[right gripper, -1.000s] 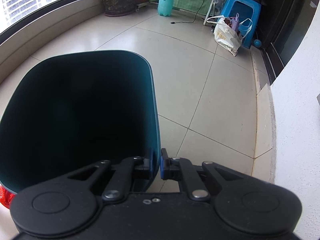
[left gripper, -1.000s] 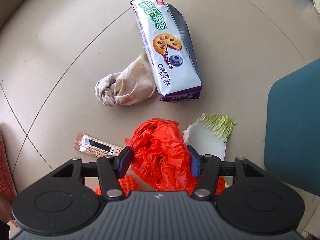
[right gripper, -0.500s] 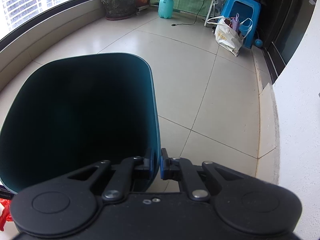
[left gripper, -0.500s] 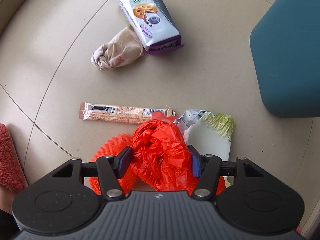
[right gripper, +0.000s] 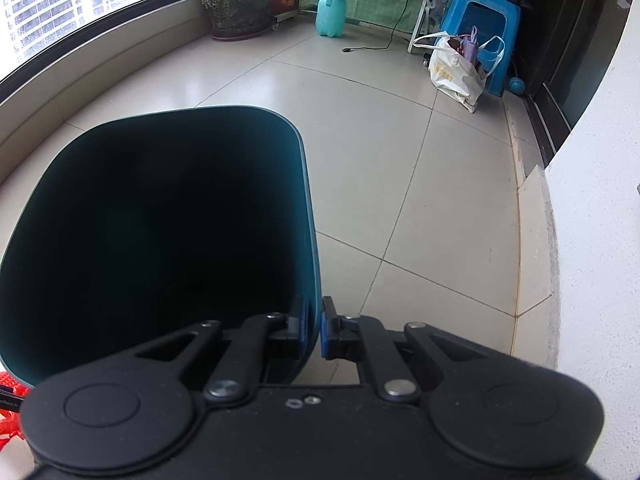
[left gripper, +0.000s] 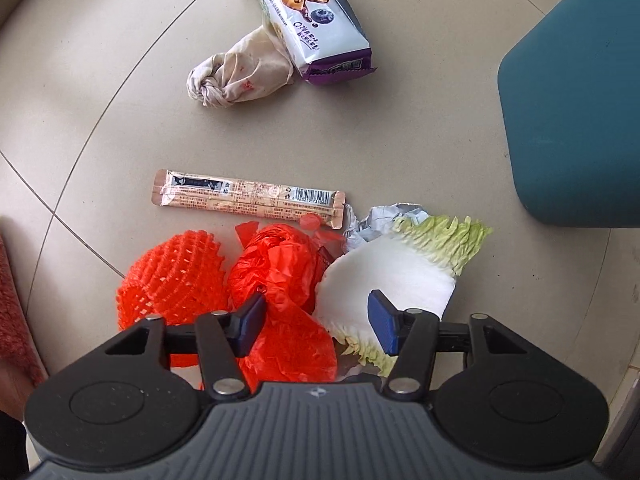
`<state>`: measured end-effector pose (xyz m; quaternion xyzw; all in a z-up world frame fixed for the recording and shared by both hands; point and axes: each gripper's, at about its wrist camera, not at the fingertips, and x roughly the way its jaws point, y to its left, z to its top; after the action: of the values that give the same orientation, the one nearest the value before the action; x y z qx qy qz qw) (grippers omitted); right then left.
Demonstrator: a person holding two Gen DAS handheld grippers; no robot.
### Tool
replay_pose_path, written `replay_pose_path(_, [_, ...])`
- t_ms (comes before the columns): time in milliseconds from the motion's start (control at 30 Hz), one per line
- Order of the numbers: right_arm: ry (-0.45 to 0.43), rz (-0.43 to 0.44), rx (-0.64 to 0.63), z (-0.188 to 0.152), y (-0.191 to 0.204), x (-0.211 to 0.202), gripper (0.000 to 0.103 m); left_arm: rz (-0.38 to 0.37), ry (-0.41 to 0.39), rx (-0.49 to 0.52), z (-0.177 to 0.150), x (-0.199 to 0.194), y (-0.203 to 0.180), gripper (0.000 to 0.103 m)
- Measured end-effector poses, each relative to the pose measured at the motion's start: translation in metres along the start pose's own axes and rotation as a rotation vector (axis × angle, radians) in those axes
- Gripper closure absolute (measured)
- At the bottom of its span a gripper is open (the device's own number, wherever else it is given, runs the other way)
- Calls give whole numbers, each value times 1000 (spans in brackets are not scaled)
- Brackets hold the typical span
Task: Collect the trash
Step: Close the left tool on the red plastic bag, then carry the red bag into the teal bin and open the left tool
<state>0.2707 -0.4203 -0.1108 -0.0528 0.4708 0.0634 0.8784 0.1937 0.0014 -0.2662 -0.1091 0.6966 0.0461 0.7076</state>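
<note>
In the left wrist view my left gripper (left gripper: 318, 320) stands open over a crumpled red plastic bag (left gripper: 276, 268) that lies on the floor between its jaws. Around it lie an orange foam net (left gripper: 172, 280), a cabbage leaf (left gripper: 400, 276), a long snack stick wrapper (left gripper: 248, 198), crumpled foil (left gripper: 384, 218), a knotted dirty cloth (left gripper: 240, 76) and a biscuit packet (left gripper: 308, 20). The teal bin (left gripper: 576, 120) stands at the right. In the right wrist view my right gripper (right gripper: 314, 332) is shut on the wall of the teal bin (right gripper: 160, 220).
A red mat edge (left gripper: 12, 300) lies at the far left. In the right wrist view a plant pot (right gripper: 240, 8), a green spray bottle (right gripper: 330, 12), a blue stool (right gripper: 486, 28), a white bag (right gripper: 456, 68) and a white wall (right gripper: 596, 220) stand around the tiled floor.
My left gripper has opened and drawn back; the red bag, which it gripped before, now lies loose on the floor. The bin in my right gripper has tilted slightly.
</note>
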Motion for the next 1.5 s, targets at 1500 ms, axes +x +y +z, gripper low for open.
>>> replay_pose_path(1500, [-6, 23, 14, 1, -3, 1, 97, -38, -450, 370, 35, -295, -200, 94])
